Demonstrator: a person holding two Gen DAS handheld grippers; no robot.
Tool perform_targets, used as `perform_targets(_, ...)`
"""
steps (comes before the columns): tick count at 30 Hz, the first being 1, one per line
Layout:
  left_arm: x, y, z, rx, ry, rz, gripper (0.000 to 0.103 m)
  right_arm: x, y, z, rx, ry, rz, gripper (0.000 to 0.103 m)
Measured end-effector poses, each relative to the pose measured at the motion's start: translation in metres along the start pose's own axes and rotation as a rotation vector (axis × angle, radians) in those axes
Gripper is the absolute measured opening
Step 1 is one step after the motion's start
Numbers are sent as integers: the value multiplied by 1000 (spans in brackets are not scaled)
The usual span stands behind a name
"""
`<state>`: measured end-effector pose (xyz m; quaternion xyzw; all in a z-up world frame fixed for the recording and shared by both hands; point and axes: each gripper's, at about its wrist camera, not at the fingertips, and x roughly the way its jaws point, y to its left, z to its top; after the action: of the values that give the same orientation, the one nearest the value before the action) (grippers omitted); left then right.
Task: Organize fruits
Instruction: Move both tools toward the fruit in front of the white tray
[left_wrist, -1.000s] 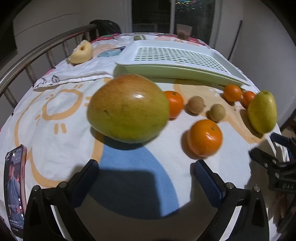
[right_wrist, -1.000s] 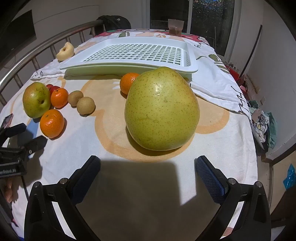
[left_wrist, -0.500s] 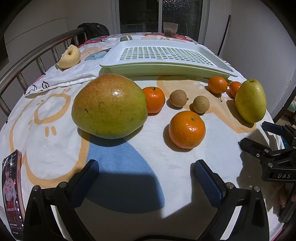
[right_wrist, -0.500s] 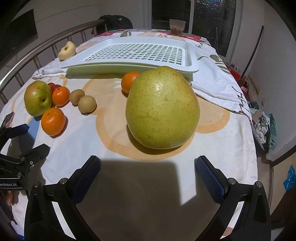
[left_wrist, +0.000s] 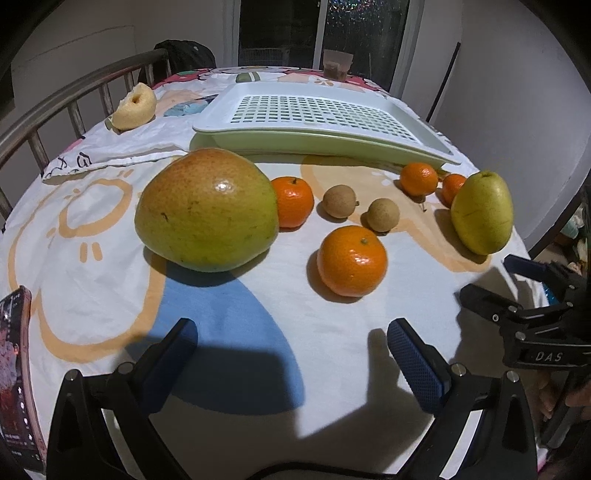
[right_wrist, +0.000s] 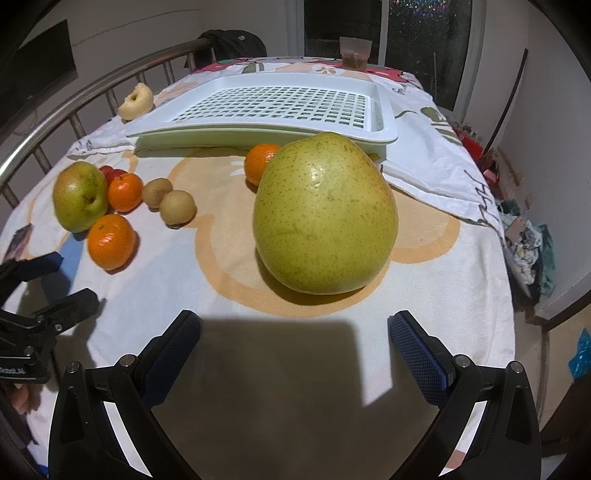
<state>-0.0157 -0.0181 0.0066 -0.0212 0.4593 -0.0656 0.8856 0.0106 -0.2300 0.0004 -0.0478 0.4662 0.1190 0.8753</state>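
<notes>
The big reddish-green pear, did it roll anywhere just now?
No. The reddish-green pear stays beside the same orange, below the tray; only the camera shifted.

Perforated tray (right_wrist: 266, 103) smooth matt white plastic. Tablecloth (right_wrist: 424, 258) soft printed cloth, matt. Yellow-green pear (right_wrist: 325, 218) glossy, speckled skin. Mandarin (left_wrist: 351, 260) shiny, pitted peel. Railing (right_wrist: 74, 107) brushed metal. Gripper pads (right_wrist: 417, 354) textured blue rubber.

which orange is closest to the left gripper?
The lone orange in front of the two small brown fruits, nearest the open left gripper. The other oranges lie farther back, toward the tray.
</notes>
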Motion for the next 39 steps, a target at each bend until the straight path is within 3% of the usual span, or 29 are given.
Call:
perform_targets(12, -16, -4, 1, -1, -42, -47, 103, -29, -11, 2, -10, -60, 87, 103)
perform_targets(25, -31, -8, 3, 3, -72, -77, 103, -48, -31, 4, 17, -122, 124, 103)
perform_targets(39, -30, -14, 8, 2, -76, -93, 103, -51, -32, 5, 14, -131, 135, 103)
